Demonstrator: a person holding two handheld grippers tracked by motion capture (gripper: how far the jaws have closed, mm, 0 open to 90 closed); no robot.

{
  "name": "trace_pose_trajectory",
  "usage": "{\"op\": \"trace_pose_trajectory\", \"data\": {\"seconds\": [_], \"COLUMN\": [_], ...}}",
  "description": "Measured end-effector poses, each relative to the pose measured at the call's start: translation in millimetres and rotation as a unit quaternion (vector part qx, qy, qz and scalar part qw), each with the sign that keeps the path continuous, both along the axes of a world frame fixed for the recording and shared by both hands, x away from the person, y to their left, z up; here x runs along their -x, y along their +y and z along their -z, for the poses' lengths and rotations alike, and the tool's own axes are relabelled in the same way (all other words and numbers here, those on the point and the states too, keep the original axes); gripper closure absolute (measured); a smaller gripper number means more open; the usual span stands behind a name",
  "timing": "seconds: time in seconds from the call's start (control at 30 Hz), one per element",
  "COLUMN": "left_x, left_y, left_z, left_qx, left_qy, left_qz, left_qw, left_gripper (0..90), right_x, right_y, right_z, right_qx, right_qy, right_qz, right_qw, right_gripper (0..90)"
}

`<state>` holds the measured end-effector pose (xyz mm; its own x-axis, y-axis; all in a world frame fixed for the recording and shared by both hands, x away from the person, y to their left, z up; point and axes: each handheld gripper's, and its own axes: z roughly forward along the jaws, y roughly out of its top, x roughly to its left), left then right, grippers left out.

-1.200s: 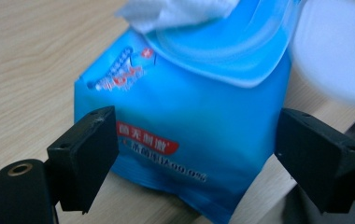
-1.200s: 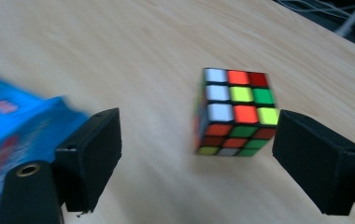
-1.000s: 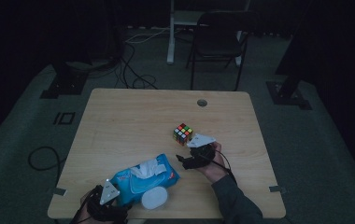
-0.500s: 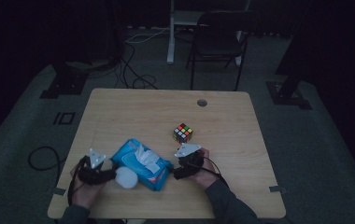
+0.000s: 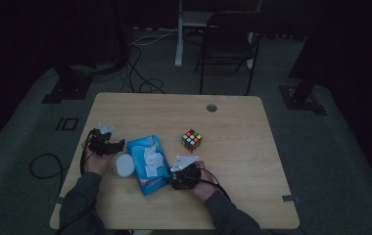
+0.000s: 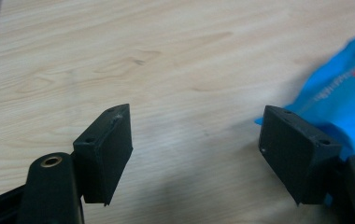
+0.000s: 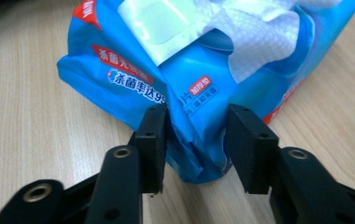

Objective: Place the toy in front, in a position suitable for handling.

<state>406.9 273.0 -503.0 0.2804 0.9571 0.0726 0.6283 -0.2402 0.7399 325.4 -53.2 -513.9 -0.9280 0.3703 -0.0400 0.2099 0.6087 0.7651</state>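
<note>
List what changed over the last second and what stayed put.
The left hand-held gripper moved up the table's left side, away from the wipes pack, its jaws closing a little but open and empty. The right hand-held gripper moved left from beside the cube and has just closed on the pack's corner. The pack turned slightly. The cube and white lid stayed.

A wooden table carries a blue wipes pack, white lid and puzzle cube.

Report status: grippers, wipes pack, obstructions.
Right gripper jaws just closed, pinching the blue wipes pack at its end. Left gripper open on nothing, beside the pack. White lid and cube lie apart.
</note>
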Motion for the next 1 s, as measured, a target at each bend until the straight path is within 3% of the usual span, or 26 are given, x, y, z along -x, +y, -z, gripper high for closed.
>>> {"op": "trace_pose_trajectory", "data": {"seconds": [0.07, 0.1, 0.13, 0.17, 0.3, 0.4, 0.43, 0.47, 0.57, 0.6, 0.63, 0.67, 0.73, 0.83, 0.93, 1.0], "left_x": [0.0, 26.3, 35.3, 35.3, 72.2, 87.6, 87.6, 97.7, 108.1, 119.7, 119.7, 131.0, 136.2, 153.9, 160.8, 159.2], "left_y": [0.0, 10.3, 11.4, 11.4, 8.2, 0.2, 0.2, -7.1, -14.4, -21.4, -21.4, -29.8, -34.9, -50.5, -57.6, -60.8], "left_z": [0.0, -15.7, -19.7, -19.7, -31.7, -33.8, -33.8, -33.0, -30.7, -27.5, -27.5, -22.8, -19.7, -11.8, -7.2, -0.5], "left_qx": [0.000, 0.025, 0.026, 0.026, 0.022, 0.022, 0.022, 0.025, 0.030, 0.042, 0.042, 0.047, 0.047, 0.046, 0.052, 0.040], "left_qy": [0.000, -0.026, -0.032, -0.032, -0.046, -0.049, -0.049, -0.053, -0.055, -0.059, -0.059, -0.057, -0.056, -0.053, -0.035, -0.013], "left_qz": [0.000, -0.010, -0.008, -0.008, 0.014, 0.028, 0.028, 0.038, 0.047, 0.052, 0.052, 0.062, 0.066, 0.094, 0.113, 0.120], "left_qw": [1.0000, 0.9993, 0.9991, 0.9991, 0.9986, 0.9982, 0.9982, 0.9976, 0.9970, 0.9960, 0.9960, 0.9953, 0.9951, 0.9932, 0.9916, 0.9919], "left_gripper": [26.9, 27.0, 27.0, 27.0, 26.9, 27.0, 27.0, 27.2, 29.5, 30.9, 32.4, 33.6, 36.9, 46.5, 55.8, 59.3], "right_x": [1.4, 3.3, 3.6, 3.6, -1.9, -10.2, -10.2, -11.2, -7.4, -4.6, -4.6, -4.8, -8.2, -14.3, -19.5, -23.2], "right_y": [1.9, 5.5, 7.9, 7.9, 30.3, 47.9, 47.9, 57.1, 58.1, 49.8, 49.8, 37.5, 24.1, 6.0, -10.5, -20.5], "right_z": [-0.6, -1.1, -0.9, -0.9, -0.9, -1.3, -1.3, -3.6, -8.1, -14.0, -14.0, -19.2, -23.3, -27.6, -30.1, -30.9], "right_qx": [0.001, -0.008, -0.009, -0.009, -0.014, -0.016, -0.016, -0.010, -0.016, -0.030, -0.030, -0.036, -0.037, -0.035, -0.039, -0.040], "right_qy": [-0.004, -0.001, -0.004, -0.004, -0.008, 0.008, 0.008, 0.011, 0.002, 0.000, 0.000, -0.006, -0.009, -0.012, -0.014, -0.015], "right_qz": [0.000, -0.008, -0.009, -0.009, 0.005, -0.003, -0.003, -0.021, -0.029, -0.027, -0.027, -0.011, 0.010, 0.034, 0.057, 0.070], "right_qw": [1.0000, 0.9999, 0.9999, 0.9999, 0.9999, 0.9998, 0.9998, 0.9997, 0.9994, 0.9992, 0.9992, 0.9993, 0.9992, 0.9987, 0.9975, 0.9966], "right_gripper": [59.8, 65.9, 65.9, 65.9, 65.5, 58.2, 58.2, 50.0, 45.8, 43.5, 43.5, 42.4, 41.4, 40.9, 40.9, 40.9]}}
